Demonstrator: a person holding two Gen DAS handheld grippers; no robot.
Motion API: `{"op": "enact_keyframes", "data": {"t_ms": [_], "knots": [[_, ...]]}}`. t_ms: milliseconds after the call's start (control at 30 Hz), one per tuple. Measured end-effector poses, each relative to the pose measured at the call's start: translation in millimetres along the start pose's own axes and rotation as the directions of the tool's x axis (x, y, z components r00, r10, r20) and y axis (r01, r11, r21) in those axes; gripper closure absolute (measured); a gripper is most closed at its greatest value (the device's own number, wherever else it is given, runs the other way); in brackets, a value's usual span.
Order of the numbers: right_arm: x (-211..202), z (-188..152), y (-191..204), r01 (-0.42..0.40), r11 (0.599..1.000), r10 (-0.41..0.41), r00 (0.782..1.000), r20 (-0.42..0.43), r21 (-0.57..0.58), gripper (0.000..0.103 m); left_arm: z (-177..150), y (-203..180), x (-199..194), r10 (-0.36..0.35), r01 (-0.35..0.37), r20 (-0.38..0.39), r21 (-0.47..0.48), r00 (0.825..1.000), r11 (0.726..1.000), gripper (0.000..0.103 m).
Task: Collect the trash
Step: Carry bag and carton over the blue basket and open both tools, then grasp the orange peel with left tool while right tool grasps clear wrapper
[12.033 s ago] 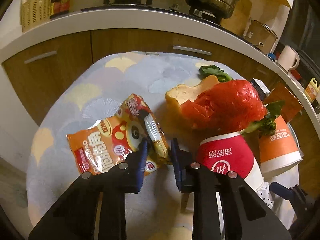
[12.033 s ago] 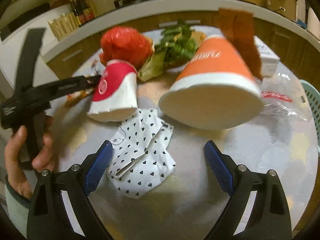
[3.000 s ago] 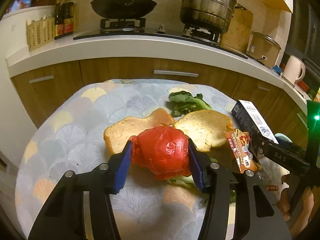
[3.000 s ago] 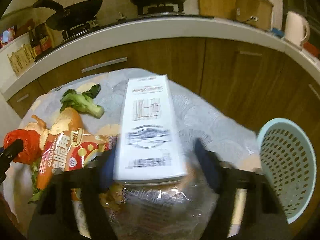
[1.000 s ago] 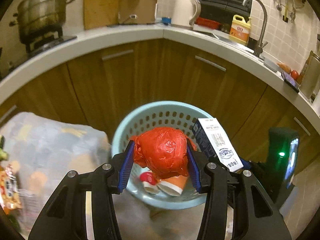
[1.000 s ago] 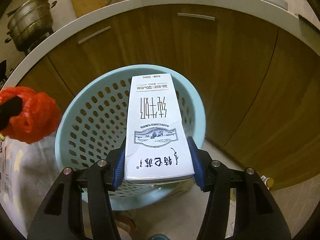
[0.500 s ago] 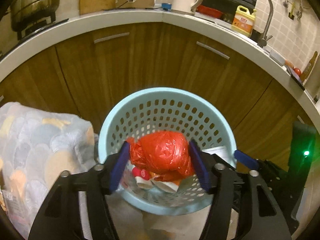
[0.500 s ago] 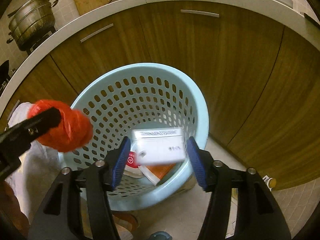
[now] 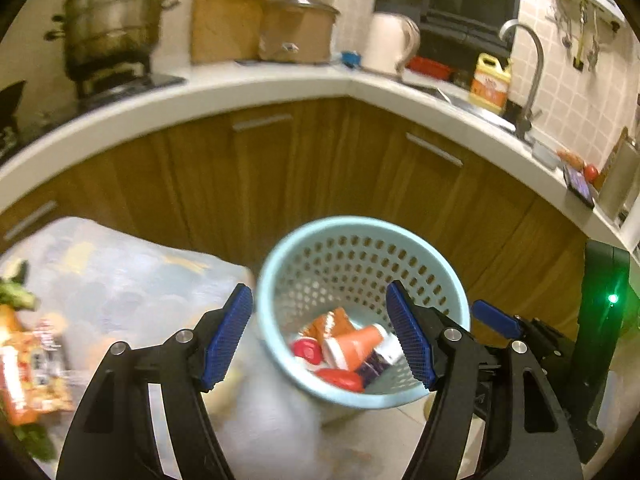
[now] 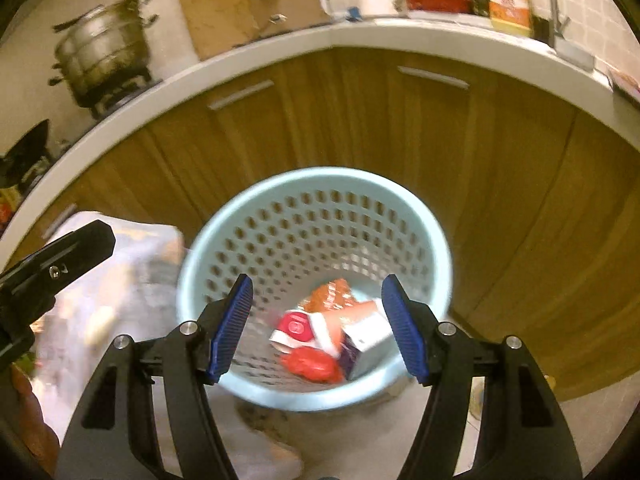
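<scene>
A light blue perforated basket (image 9: 360, 228) stands on the floor by the cabinets; it also shows in the right wrist view (image 10: 320, 180). Inside lie the red plastic ball (image 10: 312, 364), the white carton (image 10: 366, 336), a red cup (image 10: 296, 326) and an orange cup (image 9: 354, 342). My left gripper (image 9: 320, 336) is open and empty above the basket. My right gripper (image 10: 318, 328) is open and empty above it too. An orange snack wrapper (image 9: 24, 368) and greens (image 9: 16, 292) lie on the table at the far left.
The patterned table (image 9: 120, 264) sits left of the basket. Wooden cabinets (image 9: 304, 168) curve behind it under a white counter (image 9: 240, 92) with a steel pot (image 9: 112, 20), a kettle (image 9: 394, 42) and a sink tap (image 9: 528, 64).
Both grippers opened. The red plastic ball dropped from the left gripper and the white carton from the right gripper into the basket. Both cameras pulled back and up slightly.
</scene>
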State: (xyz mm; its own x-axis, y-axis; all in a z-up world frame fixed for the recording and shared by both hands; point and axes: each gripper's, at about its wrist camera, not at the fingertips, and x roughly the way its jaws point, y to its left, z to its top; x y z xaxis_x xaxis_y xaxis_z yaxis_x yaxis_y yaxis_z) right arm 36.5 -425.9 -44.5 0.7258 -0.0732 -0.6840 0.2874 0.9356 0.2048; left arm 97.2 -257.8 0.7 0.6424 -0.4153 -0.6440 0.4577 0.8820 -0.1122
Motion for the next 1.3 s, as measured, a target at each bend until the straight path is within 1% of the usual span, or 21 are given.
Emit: {"op": "enact_keyframes", "data": {"t_ms": [167,233,300,367,433,467,500,567,600,633,700,767,800,833,900,967,1167,1200,1233,1267,1300], "knots": [[-24.4,-0.1,51.2,-0.076,0.993,0.081,0.996,0.049,-0.094,0.040,-1.8,41.8,-46.1,0.074,-0.071,0.055,-0.064,0.996,0.995,0.035],[-31.4,-2.4,74.3,-0.110,0.984,0.119,0.991,0.058,-0.139,0.040,-7.2,63.9,-66.0,0.129,-0.122,0.072,-0.093,0.989,0.988,0.035],[-38.4,-7.5,97.8,-0.138,0.973,0.152,0.986,0.067,-0.184,0.041,-14.9,91.9,-87.4,0.195,-0.183,0.084,-0.133,0.977,0.974,0.035],[-43.5,-14.7,125.2,-0.161,0.959,0.181,0.981,0.067,-0.233,0.048,-21.4,113.4,-102.8,0.240,-0.224,0.084,-0.168,0.967,0.960,0.035],[-45.2,-22.4,152.0,-0.187,0.942,0.212,0.975,0.061,-0.280,0.053,-32.7,145.4,-122.5,0.313,-0.289,0.076,-0.228,0.947,0.930,0.035],[-44.9,-25.9,162.0,-0.194,0.935,0.221,0.973,0.059,-0.297,0.056,-40.6,165.5,-133.2,0.354,-0.325,0.067,-0.266,0.933,0.908,0.035],[-44.3,-30.4,174.2,-0.203,0.927,0.231,0.971,0.055,-0.315,0.056,-46.4,179.8,-140.7,0.384,-0.351,0.060,-0.294,0.922,0.889,0.035],[-41.3,-36.8,193.1,-0.227,0.915,0.255,0.966,0.043,-0.335,0.056,-59.5,209.9,-154.8,0.441,-0.400,0.043,-0.351,0.896,0.847,0.034],[-38.6,-40.6,201.8,-0.242,0.907,0.270,0.962,0.033,-0.344,0.056,-68.2,228.3,-162.5,0.472,-0.427,0.026,-0.386,0.881,0.818,0.033],[-36.5,-44.1,208.9,-0.253,0.900,0.280,0.960,0.026,-0.355,0.059,-75.6,244.3,-169.6,0.494,-0.445,0.012,-0.414,0.870,0.794,0.033],[-33.0,-52.2,221.8,-0.265,0.887,0.293,0.956,0.016,-0.378,0.063,-89.7,270.6,-179.7,0.520,-0.466,-0.011,-0.461,0.854,0.755,0.033],[-28.4,-60.1,227.1,-0.271,0.881,0.294,0.956,0.000,-0.388,0.065,-99.6,289.6,-186.6,0.532,-0.475,-0.028,-0.490,0.846,0.731,0.033],[-25.4,-62.8,229.1,-0.271,0.880,0.291,0.957,-0.009,-0.391,0.065,-103.3,298.8,-186.9,0.532,-0.479,-0.042,-0.499,0.846,0.722,0.033],[-22.7,-64.9,231.3,-0.254,0.881,0.273,0.962,-0.011,-0.400,0.065,-105.8,304.9,-186.2,0.523,-0.474,-0.050,-0.503,0.851,0.723,0.033],[-22.0,-65.0,231.4,-0.254,0.879,0.277,0.961,-0.003,-0.404,0.065,-108.0,315.9,-179.8,0.484,-0.444,-0.066,-0.522,0.872,0.728,0.033],[-20.1,-65.0,229.7,-0.263,0.879,0.282,0.959,-0.013,-0.397,0.065,-110.8,323.8,-175.7,0.451,-0.412,-0.069,-0.544,0.890,0.731,0.033],[-15.4,-60.8,224.0,-0.293,0.884,0.302,0.953,-0.034,-0.365,0.064,-116.3,339.8,-144.9,0.398,-0.382,-0.105,-0.575,0.911,0.723,0.035],[-14.5,-60.4,223.6,-0.297,0.884,0.304,0.952,-0.038,-0.360,0.063,-116.6,342.6,-138.8,0.394,-0.383,-0.115,-0.580,0.912,0.718,0.039],[-14.4,-59.8,223.0,-0.298,0.886,0.304,0.952,-0.038,-0.355,0.055,-117.7,344.7,-135.7,0.392,-0.383,-0.118,-0.583,0.912,0.716,0.046],[-14.7,-59.4,221.8,-0.299,0.888,0.306,0.951,-0.035,-0.349,0.042,-117.9,346.7,-131.7,0.389,-0.384,-0.125,-0.585,0.913,0.715,0.050],[-15.5,-58.5,219.9,-0.304,0.891,0.312,0.950,-0.032,-0.339,0.037,-118.8,349.0,-126.6,0.387,-0.393,-0.143,-0.586,0.911,0.709,0.062]]}}
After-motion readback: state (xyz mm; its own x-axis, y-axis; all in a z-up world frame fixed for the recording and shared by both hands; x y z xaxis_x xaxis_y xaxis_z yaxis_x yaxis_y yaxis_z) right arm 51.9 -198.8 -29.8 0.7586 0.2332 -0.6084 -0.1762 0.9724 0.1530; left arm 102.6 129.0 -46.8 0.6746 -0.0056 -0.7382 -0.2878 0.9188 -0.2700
